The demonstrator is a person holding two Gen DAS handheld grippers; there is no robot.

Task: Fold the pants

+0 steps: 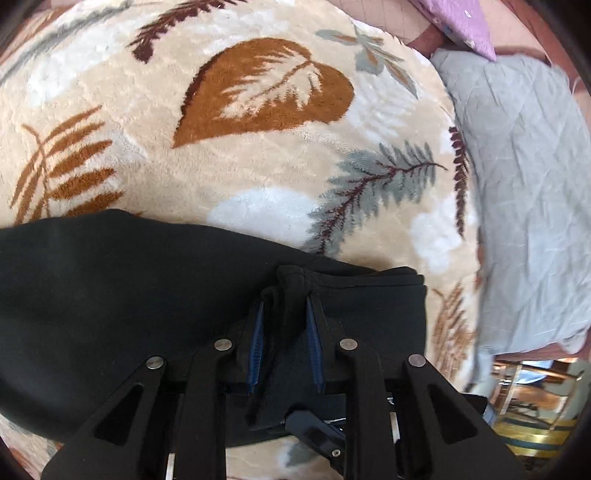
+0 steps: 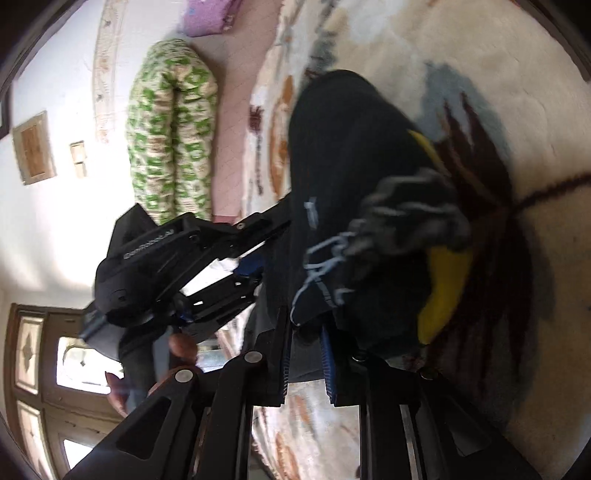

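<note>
**Both grippers pinch the black pants on a leaf-print blanket**

A plush cream blanket (image 1: 258, 166) with brown and grey leaves covers the bed. A grey quilt (image 1: 524, 184) lies along its far edge, with a purple pillow (image 1: 469, 22) beyond. The right wrist view shows a white wall (image 2: 55, 229), a green patterned bolster (image 2: 170, 147) and a wooden door (image 2: 33, 354).

The pants (image 1: 110, 295) lie across the blanket, partly lifted at both grips. The left gripper (image 1: 286, 306) points steeply down, its jaws nearly closed on a bunched fold of cloth. The right gripper (image 2: 306, 332) tilts gently downward and clamps the waistband, where a drawstring (image 2: 325, 258) and yellow lining (image 2: 447, 280) show. A thumb (image 2: 183, 347) is visible behind the left gripper.
</note>
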